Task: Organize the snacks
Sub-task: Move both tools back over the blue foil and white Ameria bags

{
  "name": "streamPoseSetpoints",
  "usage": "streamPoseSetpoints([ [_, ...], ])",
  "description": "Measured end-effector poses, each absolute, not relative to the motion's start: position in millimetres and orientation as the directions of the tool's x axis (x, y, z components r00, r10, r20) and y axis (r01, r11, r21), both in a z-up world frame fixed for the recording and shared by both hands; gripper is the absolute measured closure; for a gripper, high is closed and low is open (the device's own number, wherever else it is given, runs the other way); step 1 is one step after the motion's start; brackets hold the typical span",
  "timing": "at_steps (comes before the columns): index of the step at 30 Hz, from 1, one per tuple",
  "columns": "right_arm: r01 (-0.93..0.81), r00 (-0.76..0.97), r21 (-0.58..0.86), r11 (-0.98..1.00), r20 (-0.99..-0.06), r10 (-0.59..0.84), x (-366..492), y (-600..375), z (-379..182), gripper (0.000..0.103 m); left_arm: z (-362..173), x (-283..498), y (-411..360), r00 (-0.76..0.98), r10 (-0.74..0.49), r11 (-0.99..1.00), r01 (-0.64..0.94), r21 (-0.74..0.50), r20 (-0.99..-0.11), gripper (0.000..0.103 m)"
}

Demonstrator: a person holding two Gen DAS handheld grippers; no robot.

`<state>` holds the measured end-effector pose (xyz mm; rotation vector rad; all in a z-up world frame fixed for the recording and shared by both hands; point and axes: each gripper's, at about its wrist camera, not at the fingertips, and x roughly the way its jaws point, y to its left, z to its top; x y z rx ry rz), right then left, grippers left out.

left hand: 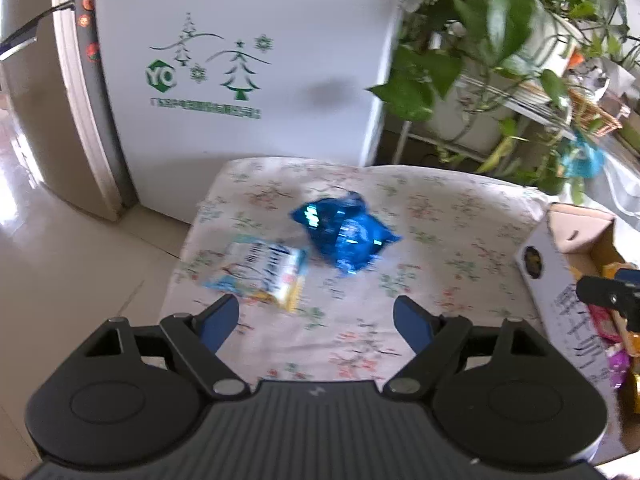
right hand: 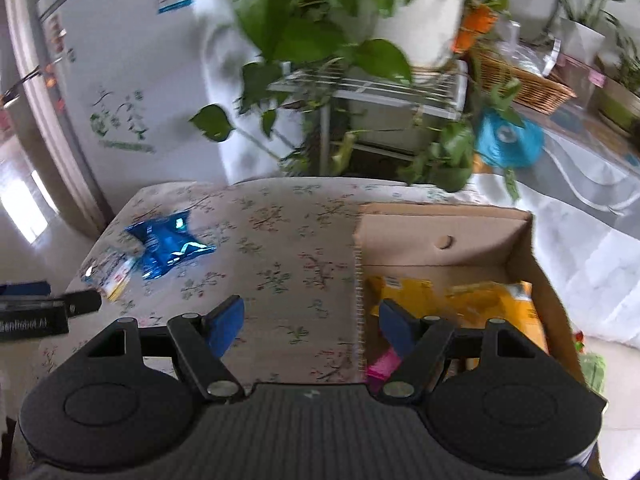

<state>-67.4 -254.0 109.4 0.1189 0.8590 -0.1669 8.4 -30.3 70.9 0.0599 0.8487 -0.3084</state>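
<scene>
Snacks: cardboard box (right hand: pixel 444 226) on table (right hand: pixel 280 240) R side holds yellow packs (right hand: pixel 492 304) + pink one (right hand: pixel 382 364). Blue foil bag (left hand: pixel 344 232) and white/yellow packet (left hand: pixel 260 274) lie loose on cloth, just beside each other. Left tool (left hand: pixel 316 320) jaws apart, nothing between. Right tool (right hand: pixel 310 324) likewise, straddling box edge.

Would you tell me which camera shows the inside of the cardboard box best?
The right wrist view: it looks into the cardboard box, showing yellow packets. The left wrist view catches only its corner at the frame edge.
</scene>
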Motion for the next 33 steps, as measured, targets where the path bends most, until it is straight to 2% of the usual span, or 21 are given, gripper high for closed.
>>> streamPoseSetpoints([
  [10,0.076,0.637,0.061,0.995,-0.771,-0.001,-38.8,-218.4,100.5,0.023,56.9,35.5,-8.1,0.633,-0.208,0.96,0.278,-0.031,-0.746,0.019],
  [33,-0.005,0.63,0.157,0.988,-0.766,0.125,43.6,-189.4,59.2,0.023,13.8,80.9,-19.4,0.623,-0.231,0.934,0.358,0.009,-0.747,0.019],
])
